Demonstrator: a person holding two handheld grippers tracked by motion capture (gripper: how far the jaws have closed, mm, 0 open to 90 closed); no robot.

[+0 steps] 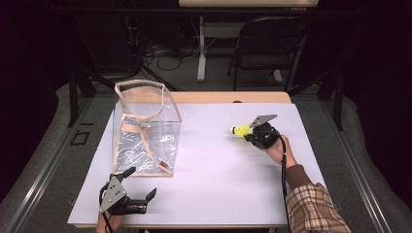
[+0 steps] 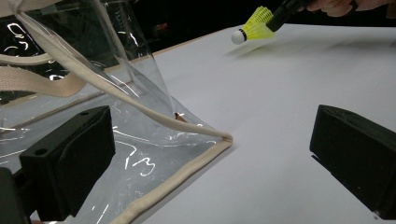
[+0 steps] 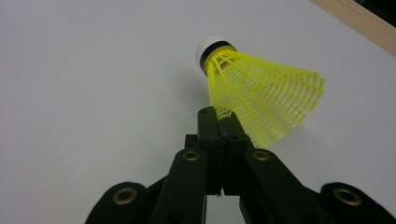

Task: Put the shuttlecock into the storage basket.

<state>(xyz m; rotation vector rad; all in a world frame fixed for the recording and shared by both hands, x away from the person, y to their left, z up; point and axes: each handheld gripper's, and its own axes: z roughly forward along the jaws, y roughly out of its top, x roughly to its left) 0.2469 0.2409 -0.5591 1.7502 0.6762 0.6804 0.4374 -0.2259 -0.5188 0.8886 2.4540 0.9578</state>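
Shuttlecock [image 3: 261, 100] — pinched in right tool [image 3: 223, 122], above white table [image 1: 218, 165].

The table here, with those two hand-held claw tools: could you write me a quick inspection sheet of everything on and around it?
Surface: white table top with a wooden far edge, flat and clean.
Job's things: clear plastic bag with beige trim and handles, standing open at the left; yellow shuttlecock with a white cork tip.
Clutter: nothing seen.
Grippers: left gripper open, fingers spread beside the bag's near bottom corner; right gripper shut on the shuttlecock's mesh skirt, holding it above the table.
Cables: one black cable trails from the right gripper along the checked sleeve; more lie on the floor beyond.
Surroundings: dark room, folding chair and another table's leg behind.
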